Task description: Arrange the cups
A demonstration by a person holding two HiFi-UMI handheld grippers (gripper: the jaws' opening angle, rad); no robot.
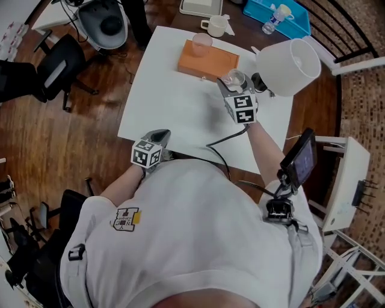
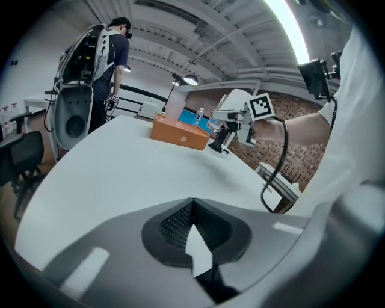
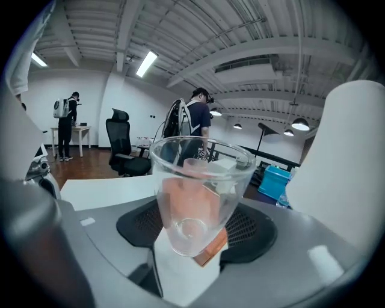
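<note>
My right gripper (image 1: 230, 84) (image 3: 194, 234) is shut on a clear plastic cup (image 1: 234, 77) (image 3: 195, 192) and holds it upright above the white table (image 1: 180, 102), just right of an orange box (image 1: 207, 60). A pink translucent cup (image 1: 201, 43) stands on that box. The left gripper view shows the box (image 2: 180, 133), with the pink cup (image 2: 174, 107) on top. My left gripper (image 1: 159, 138) (image 2: 192, 210) rests at the table's near edge, its jaws together with nothing between them.
A white lamp shade (image 1: 288, 65) hangs close to the right of the held cup. A white mug (image 1: 215, 25) and a blue tray (image 1: 277, 17) with a bottle sit on the dark table behind. Office chairs (image 1: 57, 69) stand at the left. A person (image 2: 114, 60) stands in the background.
</note>
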